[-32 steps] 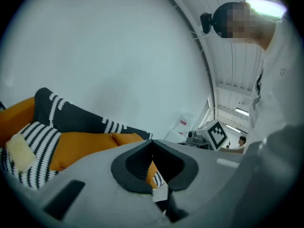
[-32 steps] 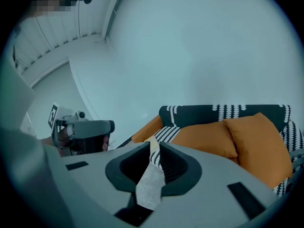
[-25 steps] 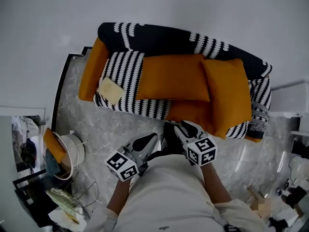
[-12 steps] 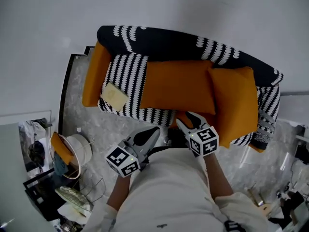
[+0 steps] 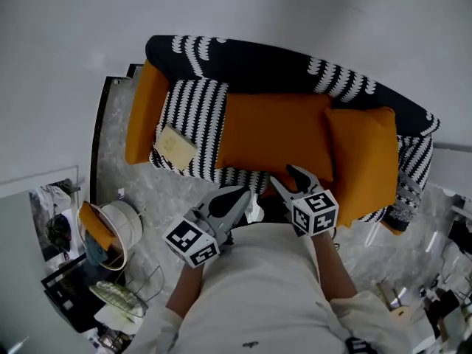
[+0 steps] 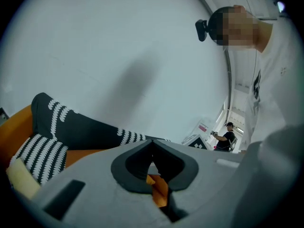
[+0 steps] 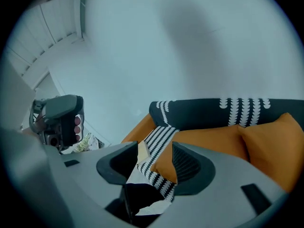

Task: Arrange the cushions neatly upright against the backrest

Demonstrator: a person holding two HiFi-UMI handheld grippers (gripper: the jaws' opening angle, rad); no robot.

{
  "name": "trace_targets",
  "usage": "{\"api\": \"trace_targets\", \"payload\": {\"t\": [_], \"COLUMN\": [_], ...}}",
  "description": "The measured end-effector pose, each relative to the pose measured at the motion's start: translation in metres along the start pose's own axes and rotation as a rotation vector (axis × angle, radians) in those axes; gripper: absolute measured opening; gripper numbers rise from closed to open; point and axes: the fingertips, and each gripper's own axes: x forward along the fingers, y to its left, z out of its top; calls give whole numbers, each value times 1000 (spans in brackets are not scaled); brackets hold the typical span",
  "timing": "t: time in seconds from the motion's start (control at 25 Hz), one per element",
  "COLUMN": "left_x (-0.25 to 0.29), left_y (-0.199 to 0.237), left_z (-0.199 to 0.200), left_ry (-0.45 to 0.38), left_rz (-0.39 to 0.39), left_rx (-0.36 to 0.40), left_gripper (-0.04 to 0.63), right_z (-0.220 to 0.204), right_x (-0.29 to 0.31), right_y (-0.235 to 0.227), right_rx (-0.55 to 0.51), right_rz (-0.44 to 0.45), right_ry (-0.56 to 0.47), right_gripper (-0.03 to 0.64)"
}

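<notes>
Two orange cushions lie flat on the striped sofa seat: a long one (image 5: 276, 131) in the middle and a second (image 5: 365, 161) at the right end, overlapping it. Behind them runs the black patterned backrest (image 5: 258, 61). My left gripper (image 5: 240, 195) is shut and empty, just short of the seat's front edge. My right gripper (image 5: 291, 177) is open at the long cushion's front edge; its jaws have just been opening, with nothing between them. The right gripper view looks past its gripper (image 7: 154, 160) at the long cushion (image 7: 209, 141). The left gripper (image 6: 152, 163) points at the backrest (image 6: 80, 127).
A small beige pad (image 5: 173, 144) lies on the seat's left part beside the orange armrest (image 5: 140, 113). A white round bin (image 5: 110, 231) and clutter stand on the marble floor (image 5: 140, 190) at lower left. A person (image 6: 223, 139) stands far off.
Both grippers have moved forward toward the sofa's front edge. The right gripper's jaws have spread apart. The cushions have not moved.
</notes>
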Motion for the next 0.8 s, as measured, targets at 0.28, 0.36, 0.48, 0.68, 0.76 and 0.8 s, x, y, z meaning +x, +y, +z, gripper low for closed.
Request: {"api": "trace_targets", "payload": {"t": [0.28,0.36,0.48,0.68,0.76,0.8], "left_x": [15,16,24,36,44,47], "left_y": [27,33,44,56,60,62], "left_z": [8,8,5,0,-9,-15], "left_ry": [142,192,269,371,414,438], "left_rz": [-157,-228,-306,-433,-483,-509], "left_rx": [53,69,99,149,161,160], "left_gripper": [9,9,9,9,9,9], "right_z": [-19,-29,-43,-77,-89,-95], "right_x": [25,30,39,60,74,81], "right_y": [-20,-25,-34,-51,-63,-69], "right_rx": [247,311,393,550,615,645], "right_rz": [-95,-147,-207,-310,-332,-347], "right_ry": [-57,-85,-130,-183,-205,-217], "right_gripper": [231,242,255,268,273,275]}}
